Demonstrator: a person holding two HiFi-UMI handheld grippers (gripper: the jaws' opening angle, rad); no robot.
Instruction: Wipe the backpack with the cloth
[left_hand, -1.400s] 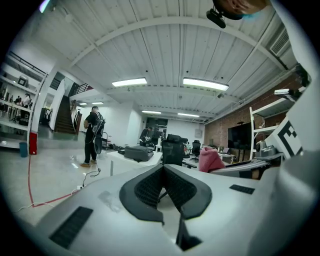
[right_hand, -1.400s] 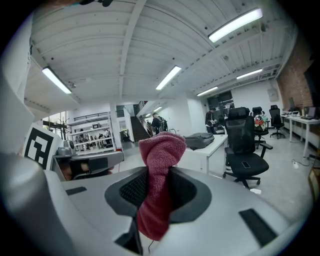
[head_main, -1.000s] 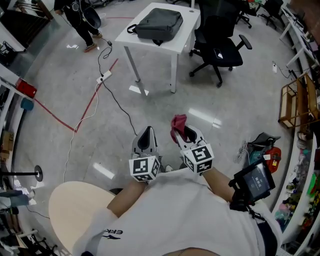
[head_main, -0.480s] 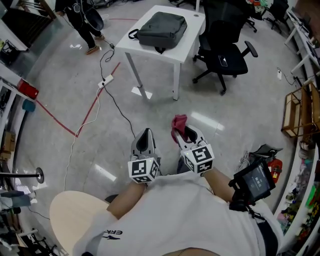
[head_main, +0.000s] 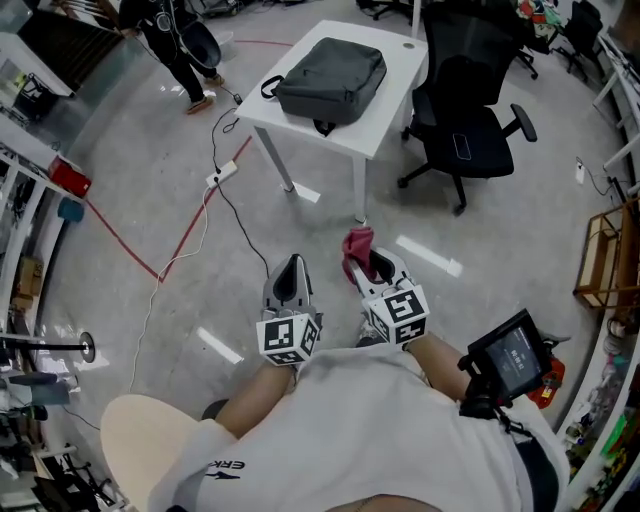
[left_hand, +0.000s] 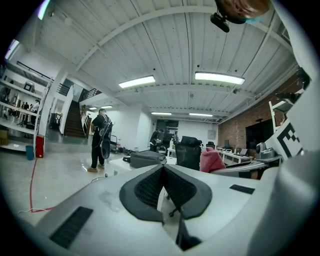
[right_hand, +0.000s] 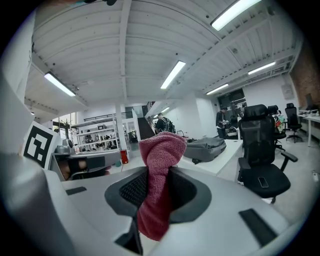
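The gray backpack (head_main: 332, 68) lies flat on the white table (head_main: 398, 112) at the upper centre of the head view, its near end close to the table's front edge, with bare tabletop to its right. A black office chair (head_main: 470, 112) stands just beside the table's right edge. Between the table and the grippers the gray floor lies open, crossed only at the left by a red cable (head_main: 185, 228) and a thin black one; a person (head_main: 178, 42) stands at the upper left, well apart from the table. Low in the centre, the left gripper (head_main: 292, 266) has its jaws together with nothing between them, while the right gripper (head_main: 372, 266) is clamped on the pink cloth (head_main: 356, 246), which sticks up past the jaw tips and hangs below them. A round pale tabletop (head_main: 135, 435) fills the lower left corner. Compared with a second ago, the table and backpack sit lower and further right in the frame, while both grippers hold the same places and the cloth stays gripped.
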